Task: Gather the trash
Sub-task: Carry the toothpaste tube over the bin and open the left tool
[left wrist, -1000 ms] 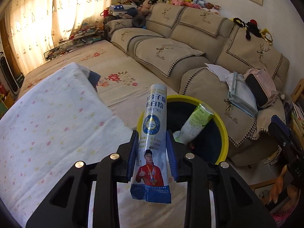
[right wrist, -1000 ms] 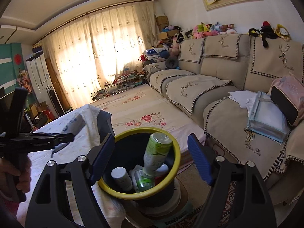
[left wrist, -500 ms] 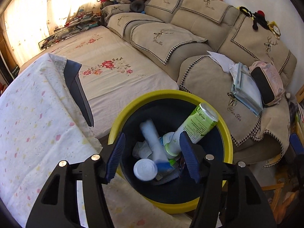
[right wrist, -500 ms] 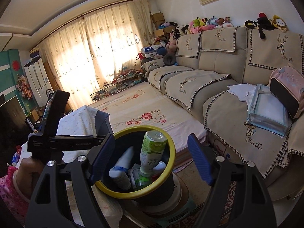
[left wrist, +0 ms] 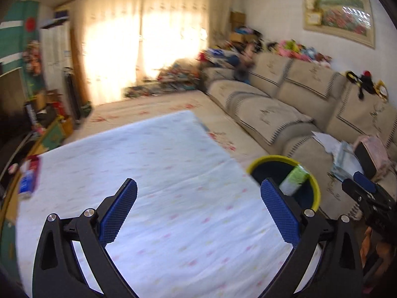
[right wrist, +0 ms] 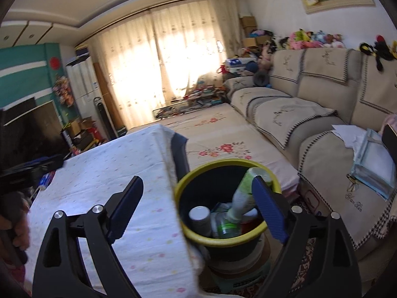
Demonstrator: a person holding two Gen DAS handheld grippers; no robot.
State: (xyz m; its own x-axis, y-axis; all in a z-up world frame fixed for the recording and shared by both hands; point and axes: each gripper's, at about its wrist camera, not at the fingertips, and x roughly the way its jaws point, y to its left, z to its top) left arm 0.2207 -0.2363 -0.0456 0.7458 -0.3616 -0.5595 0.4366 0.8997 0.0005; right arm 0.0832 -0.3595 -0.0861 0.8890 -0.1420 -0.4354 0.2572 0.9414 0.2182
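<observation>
A black bin with a yellow rim (right wrist: 224,239) stands beside the table and holds a green-and-white tube (right wrist: 244,193), a white-capped bottle (right wrist: 199,217) and other trash. The bin also shows in the left wrist view (left wrist: 314,186). My left gripper (left wrist: 198,209) is open and empty above the white dotted tablecloth (left wrist: 158,173). My right gripper (right wrist: 197,204) is open and empty, with its right finger over the bin's rim. A red-and-blue packet (left wrist: 29,180) lies at the table's far left edge. It also shows in the right wrist view (right wrist: 46,180), partly hidden by the left gripper.
A beige sofa (right wrist: 310,114) runs along the right, with papers and a pink bag (left wrist: 372,151) on it. A floral bedspread (right wrist: 218,139) lies beyond the table. A dark TV (right wrist: 29,129) and clutter stand at the left.
My left gripper let the printed tube fall into the bin, opened wide, then swung left and back over the tablecloth. My right gripper shifted left, so the bin sits under its right finger.
</observation>
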